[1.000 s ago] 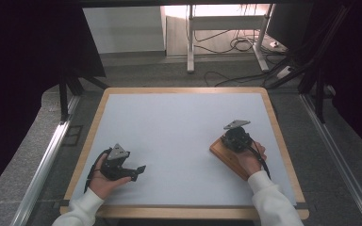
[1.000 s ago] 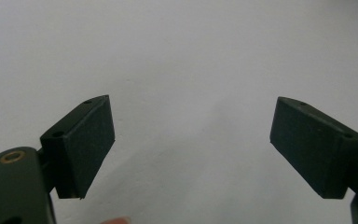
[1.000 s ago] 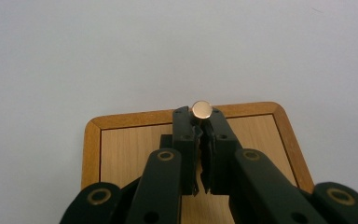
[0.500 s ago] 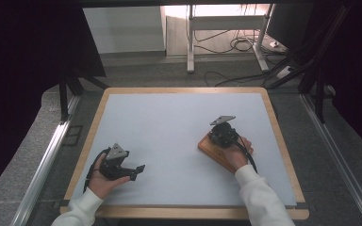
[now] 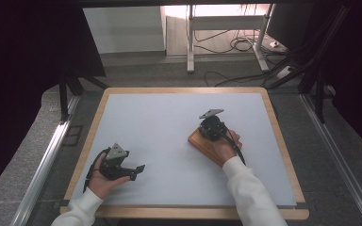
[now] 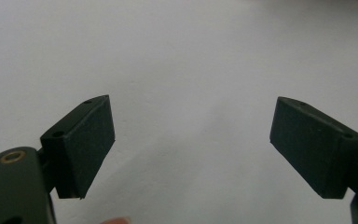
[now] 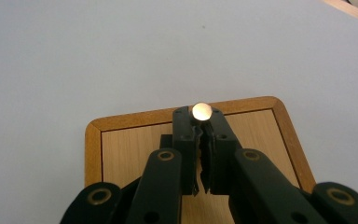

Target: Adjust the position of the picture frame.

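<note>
Left gripper [image 5: 138, 168] hadn't moved since a second ago; it rested low at the tabletop's [image 5: 146, 122] near-left, jaws spread wide with nothing between them, matte black rubbery wedge pads. Right gripper [image 7: 201, 114] had shifted left across the tabletop, and the board [image 5: 202, 143] had come with it, so I judged a slide or carry toward centre under way. Its jaws pinched a small shiny round knob [image 7: 202, 111] over the board. Board was flat light wood, darker rim, rounded corners; tabletop smooth pale grey, wood-edged.
</note>
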`<state>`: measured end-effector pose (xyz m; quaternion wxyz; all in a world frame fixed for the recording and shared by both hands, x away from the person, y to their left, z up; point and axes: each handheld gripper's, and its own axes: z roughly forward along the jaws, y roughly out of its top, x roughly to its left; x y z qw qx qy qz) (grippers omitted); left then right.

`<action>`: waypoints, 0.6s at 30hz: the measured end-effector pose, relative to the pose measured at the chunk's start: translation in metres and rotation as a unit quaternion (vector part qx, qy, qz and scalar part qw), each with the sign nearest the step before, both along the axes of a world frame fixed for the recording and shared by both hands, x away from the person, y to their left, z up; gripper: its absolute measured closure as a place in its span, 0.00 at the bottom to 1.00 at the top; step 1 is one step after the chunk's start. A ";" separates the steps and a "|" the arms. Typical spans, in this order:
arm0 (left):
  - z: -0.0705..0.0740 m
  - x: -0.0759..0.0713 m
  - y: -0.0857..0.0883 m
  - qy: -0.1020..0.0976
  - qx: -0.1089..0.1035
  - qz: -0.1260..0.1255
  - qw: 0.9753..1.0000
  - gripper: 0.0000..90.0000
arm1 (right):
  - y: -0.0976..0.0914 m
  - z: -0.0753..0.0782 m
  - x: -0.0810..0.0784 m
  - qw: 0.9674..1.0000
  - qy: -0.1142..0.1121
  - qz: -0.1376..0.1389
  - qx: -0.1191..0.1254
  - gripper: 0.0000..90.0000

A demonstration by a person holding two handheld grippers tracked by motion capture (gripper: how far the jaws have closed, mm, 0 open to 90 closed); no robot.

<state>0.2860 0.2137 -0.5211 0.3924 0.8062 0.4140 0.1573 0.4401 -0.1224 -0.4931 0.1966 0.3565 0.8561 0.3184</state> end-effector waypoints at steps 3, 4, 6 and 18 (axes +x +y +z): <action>0.000 0.000 0.000 0.000 0.000 0.000 1.000 0.15 | 0.009 0.001 0.005 1.000 -0.001 0.002 0.001 0.95; 0.000 0.000 0.000 0.000 0.000 -0.001 1.000 0.15 | 0.014 0.001 0.007 1.000 0.000 0.002 0.003 0.95; 0.000 0.000 0.000 -0.001 -0.001 -0.001 1.000 0.15 | 0.019 0.001 0.011 1.000 0.000 0.003 0.002 0.95; 0.000 0.000 0.001 0.001 -0.002 -0.001 1.000 0.15 | 0.050 -0.001 0.032 1.000 0.002 0.008 0.006 0.95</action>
